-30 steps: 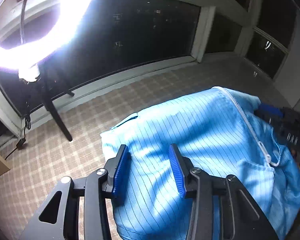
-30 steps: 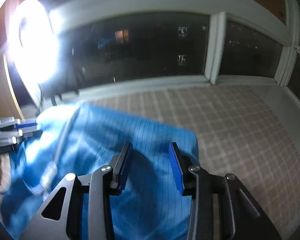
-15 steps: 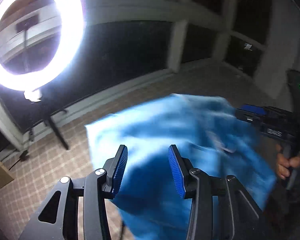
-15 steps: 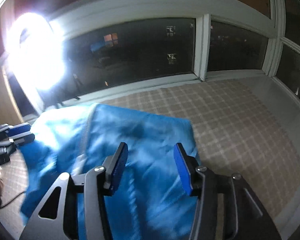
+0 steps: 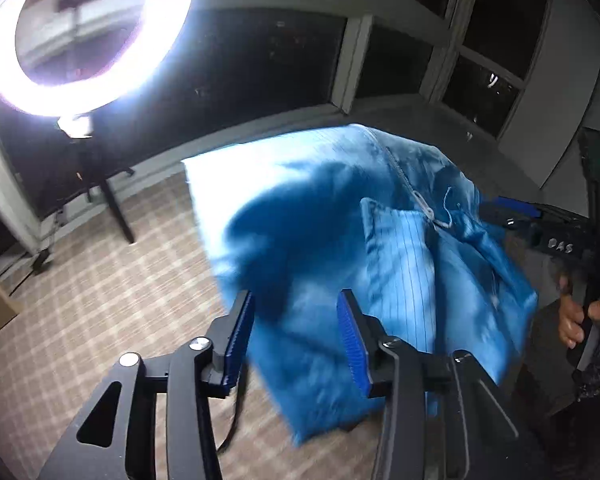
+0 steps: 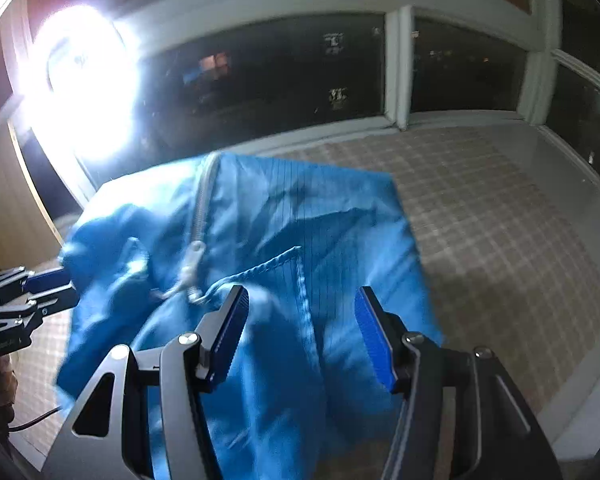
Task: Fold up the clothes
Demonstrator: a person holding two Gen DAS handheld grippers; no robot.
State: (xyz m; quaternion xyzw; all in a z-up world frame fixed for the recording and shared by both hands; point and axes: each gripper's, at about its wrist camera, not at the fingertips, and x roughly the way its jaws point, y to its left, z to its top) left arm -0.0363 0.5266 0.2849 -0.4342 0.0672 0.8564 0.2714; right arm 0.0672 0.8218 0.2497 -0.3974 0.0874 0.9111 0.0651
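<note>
Left wrist view: left gripper [image 5: 296, 336], jaws apart, nothing pinched. Right gripper [image 6: 300, 332] has just been opening, fabric beneath, unclamped. Beyond, the thin, pinstriped blue zip jacket [image 5: 400, 256] lies crumpled on the checked floor [image 5: 100, 300]. Likely mid-fold; next needs a hem grip. Ring light [image 5: 84, 36] glares behind.

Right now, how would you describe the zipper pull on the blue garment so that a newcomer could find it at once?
Start at the bright ring light by the dark windows, then drop to the blue garment spread over the checked floor. A pale zipper line runs down its front and ends at the zipper pull. It is the only small silvery metal piece on the blue cloth, just above a stitched pocket edge.
</note>
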